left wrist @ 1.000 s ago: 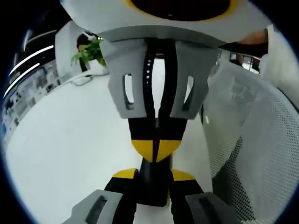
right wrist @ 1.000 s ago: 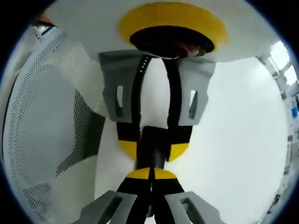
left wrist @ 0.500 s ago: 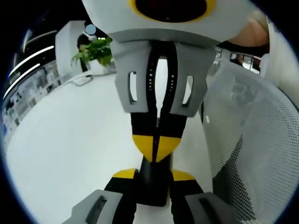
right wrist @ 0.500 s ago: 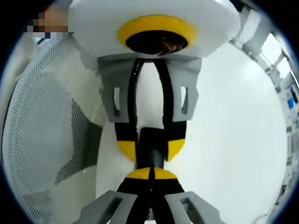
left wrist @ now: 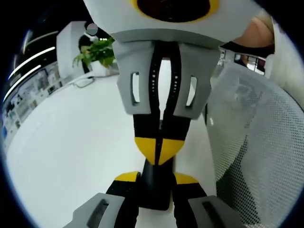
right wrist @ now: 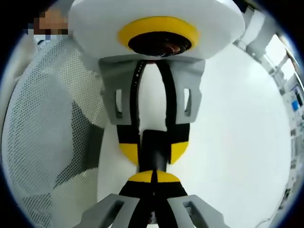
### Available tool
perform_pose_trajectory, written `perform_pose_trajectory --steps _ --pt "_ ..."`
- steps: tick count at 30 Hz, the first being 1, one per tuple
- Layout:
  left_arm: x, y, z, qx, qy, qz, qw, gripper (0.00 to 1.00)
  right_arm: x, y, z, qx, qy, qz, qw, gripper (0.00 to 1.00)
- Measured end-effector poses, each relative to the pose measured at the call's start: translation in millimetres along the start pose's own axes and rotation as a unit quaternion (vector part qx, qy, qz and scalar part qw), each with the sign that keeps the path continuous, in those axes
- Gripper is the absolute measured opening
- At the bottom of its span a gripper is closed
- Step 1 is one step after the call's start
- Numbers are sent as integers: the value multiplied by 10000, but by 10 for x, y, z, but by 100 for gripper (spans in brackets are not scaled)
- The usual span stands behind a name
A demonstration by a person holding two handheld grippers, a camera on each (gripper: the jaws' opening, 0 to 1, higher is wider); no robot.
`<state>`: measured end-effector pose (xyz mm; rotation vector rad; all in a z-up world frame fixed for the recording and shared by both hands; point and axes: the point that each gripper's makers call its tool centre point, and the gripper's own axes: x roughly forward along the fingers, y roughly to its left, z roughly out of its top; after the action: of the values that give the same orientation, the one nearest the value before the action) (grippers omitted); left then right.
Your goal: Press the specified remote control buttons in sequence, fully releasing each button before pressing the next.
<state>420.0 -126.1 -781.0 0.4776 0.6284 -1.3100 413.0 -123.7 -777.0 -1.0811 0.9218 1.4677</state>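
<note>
Barely anything has moved since half a second ago: my right gripper (left wrist: 158, 149), jaws together, stays tip-down (still pressing, I judge) on the remote (left wrist: 156, 194) clamped between my left gripper (left wrist: 156, 178) tips.

Looking at a big white table (left wrist: 71, 142), with a green plant (left wrist: 92, 52) and a thin cable (left wrist: 83, 81) sitting at its far edge.
</note>
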Motion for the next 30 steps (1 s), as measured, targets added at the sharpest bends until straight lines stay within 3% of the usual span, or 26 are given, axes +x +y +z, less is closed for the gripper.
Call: perform_pose_trajectory --steps 12,20,30 --pt "8 4 0 4 3 -5 10000 25 -36 -23 29 243 -383 -6 9990 0" --pt "1 -1 5 3 -4 -11 10000 25 -224 -52 141 279 -669 -143 9973 0" --pt "-2 5 6 -7 -13 -16 10000 25 -320 -44 85 372 -798 -224 9959 12"
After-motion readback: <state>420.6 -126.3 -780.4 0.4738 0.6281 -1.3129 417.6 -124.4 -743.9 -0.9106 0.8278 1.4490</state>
